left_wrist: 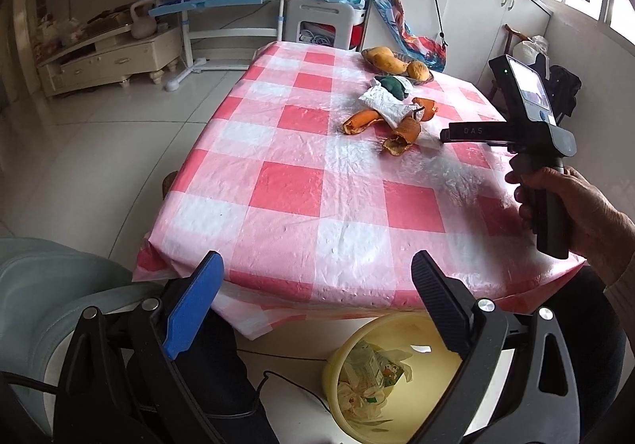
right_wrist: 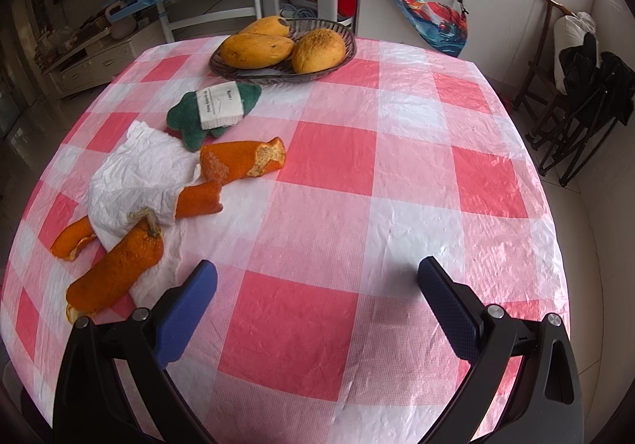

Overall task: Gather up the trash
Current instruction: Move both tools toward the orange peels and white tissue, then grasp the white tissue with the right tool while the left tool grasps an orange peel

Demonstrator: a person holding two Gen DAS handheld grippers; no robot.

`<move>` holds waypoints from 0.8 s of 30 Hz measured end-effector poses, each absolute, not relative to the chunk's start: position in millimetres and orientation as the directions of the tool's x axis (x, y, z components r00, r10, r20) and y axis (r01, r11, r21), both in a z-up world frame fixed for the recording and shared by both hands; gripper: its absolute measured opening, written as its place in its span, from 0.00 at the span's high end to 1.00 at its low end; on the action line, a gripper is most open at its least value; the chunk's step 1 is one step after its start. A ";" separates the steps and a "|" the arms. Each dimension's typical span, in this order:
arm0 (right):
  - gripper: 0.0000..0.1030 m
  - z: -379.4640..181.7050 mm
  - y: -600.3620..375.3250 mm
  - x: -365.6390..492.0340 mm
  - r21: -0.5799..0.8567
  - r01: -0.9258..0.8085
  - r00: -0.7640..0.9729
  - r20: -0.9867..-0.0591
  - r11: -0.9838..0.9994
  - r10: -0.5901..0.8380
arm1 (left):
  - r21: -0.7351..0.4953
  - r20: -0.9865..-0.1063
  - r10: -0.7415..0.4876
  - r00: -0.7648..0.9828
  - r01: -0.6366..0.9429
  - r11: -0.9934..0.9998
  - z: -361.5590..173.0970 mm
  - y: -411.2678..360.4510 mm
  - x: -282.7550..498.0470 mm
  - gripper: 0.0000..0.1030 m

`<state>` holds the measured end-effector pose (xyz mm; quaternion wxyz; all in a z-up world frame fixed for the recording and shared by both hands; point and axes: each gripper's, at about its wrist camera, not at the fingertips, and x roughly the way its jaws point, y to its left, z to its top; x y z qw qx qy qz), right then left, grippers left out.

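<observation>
Blue-padded, the right gripper [right_wrist: 317, 277] gapes wide and empty over the checked tablecloth [right_wrist: 357, 174], the orange peels [right_wrist: 119, 269] and crumpled tissue [right_wrist: 135, 182] just off its left finger. Only the left view shows the left gripper [left_wrist: 317, 269], equally wide and empty, above a yellow bin [left_wrist: 397, 329] holding wrappers below the cloth's near edge. Beyond the peels lie a green sponge [right_wrist: 194, 118] and a fruit basket [right_wrist: 341, 51].

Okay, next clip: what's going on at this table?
A person is clearing trash off a checkered table with a claw in each hand. Both are open and empty. The right claw hovers beside the orange peels and crumpled tissue, which lie untouched. The left claw sits at the table's near edge, above a yellow bin already holding some trash.
</observation>
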<state>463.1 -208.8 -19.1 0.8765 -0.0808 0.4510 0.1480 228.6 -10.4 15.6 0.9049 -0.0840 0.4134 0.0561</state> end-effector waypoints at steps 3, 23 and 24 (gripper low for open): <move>0.06 -19.5 -213.5 452.7 -0.006 -0.396 0.520 -0.826 0.918 0.218 | -0.093 -0.757 0.036 0.652 -0.163 0.982 16.0 -14.2 231.6 0.11; 0.16 -0.9 -173.0 423.8 0.174 -0.560 0.482 -0.727 0.810 0.489 | -0.063 -0.750 0.107 0.653 -0.231 0.971 21.9 0.6 271.1 0.11; 0.17 0.1 -171.3 424.9 0.180 -0.559 0.479 -0.727 0.809 0.493 | -0.062 -0.749 0.107 0.653 -0.230 0.971 21.8 0.9 272.5 0.11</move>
